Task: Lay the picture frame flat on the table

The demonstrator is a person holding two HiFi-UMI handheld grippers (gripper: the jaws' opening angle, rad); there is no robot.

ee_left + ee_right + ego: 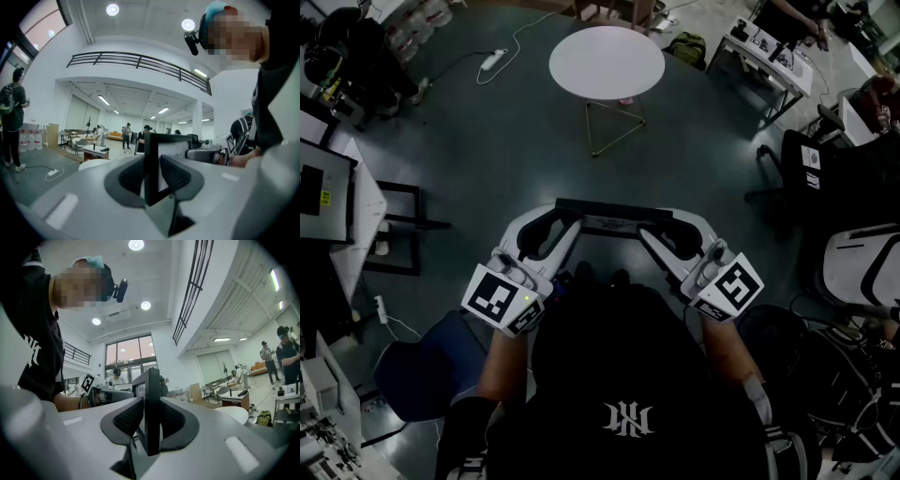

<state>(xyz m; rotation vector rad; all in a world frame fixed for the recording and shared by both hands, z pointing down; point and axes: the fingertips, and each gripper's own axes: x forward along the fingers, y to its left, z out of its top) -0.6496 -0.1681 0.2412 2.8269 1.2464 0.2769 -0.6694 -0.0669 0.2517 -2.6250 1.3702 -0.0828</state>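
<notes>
We hold the frame [614,210] by both ends!
Our left gripper [566,225] clamps its left edge, right gripper [651,232] the right; table [607,61] far off.

Dark grey floor [487,150], power strip [492,62] (white cable trailing); white walls [51,70], balcony railing [136,61], round ceiling lights [112,9].

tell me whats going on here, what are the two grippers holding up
A person has a gripper in each hand and holds a black picture frame between them. The left gripper has its jaws closed on one end of the frame, and the right gripper grips the other end. The frame is in the air, roughly upright, short of the round white table, so it is not yet laid flat.
</notes>
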